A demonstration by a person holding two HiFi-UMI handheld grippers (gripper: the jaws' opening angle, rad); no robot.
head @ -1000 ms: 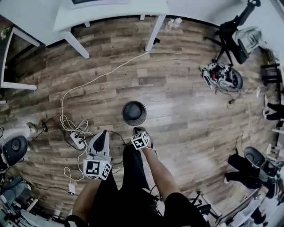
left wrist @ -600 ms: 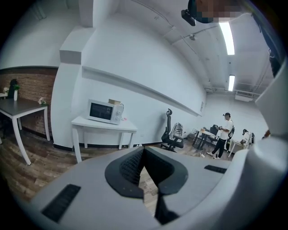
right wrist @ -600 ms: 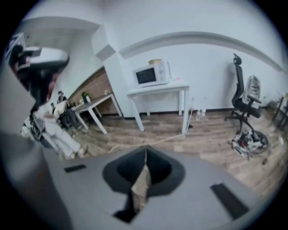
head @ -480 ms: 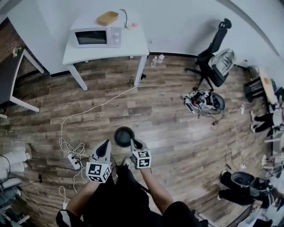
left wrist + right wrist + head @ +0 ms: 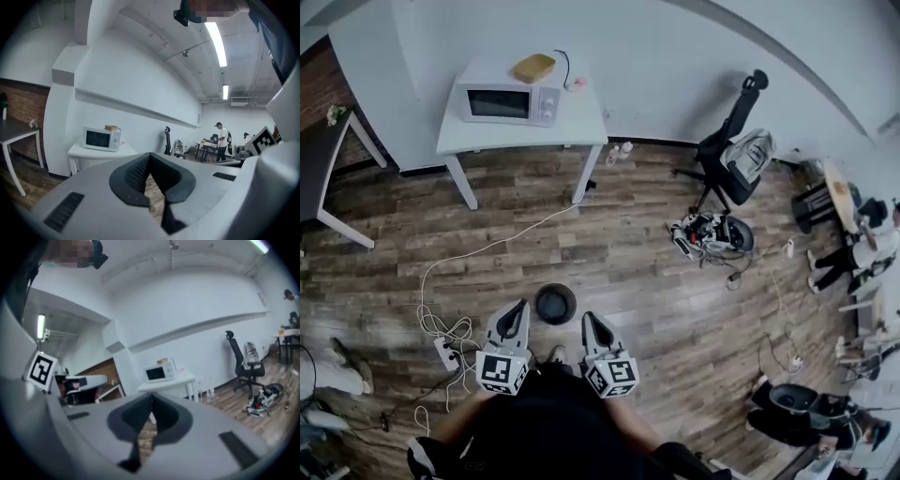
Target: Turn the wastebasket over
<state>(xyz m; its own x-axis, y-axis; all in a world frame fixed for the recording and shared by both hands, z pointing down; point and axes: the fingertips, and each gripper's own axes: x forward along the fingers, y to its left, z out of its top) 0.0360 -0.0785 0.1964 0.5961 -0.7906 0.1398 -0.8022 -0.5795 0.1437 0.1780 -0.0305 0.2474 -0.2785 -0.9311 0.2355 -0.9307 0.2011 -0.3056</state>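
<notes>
The wastebasket (image 5: pixel 555 304) stands on the wooden floor (image 5: pixel 666 272), a dark round shape just ahead of both gripper tips and touched by neither. From straight above I cannot tell whether its mouth or its base faces up, so the turning may already be done. The left gripper (image 5: pixel 516 312) and the right gripper (image 5: pixel 592 323) each have their jaws pressed together with nothing between them. If the basket needs another grip, the risk is a reach with closed jaws. That would shove or tip the light basket instead of catching its rim, and it could roll towards the loose white cable (image 5: pixel 431 323) lying near on the left. Only the head view shows the wastebasket and the cable. The two gripper views point almost level across the room, missing the basket. Instead they show the jaws meeting at their tips, with only floor in the gap below, and beyond them a microwave (image 5: pixel 99 138) on a white bench (image 5: pixel 89 151) and an office chair (image 5: pixel 238 363).
</notes>
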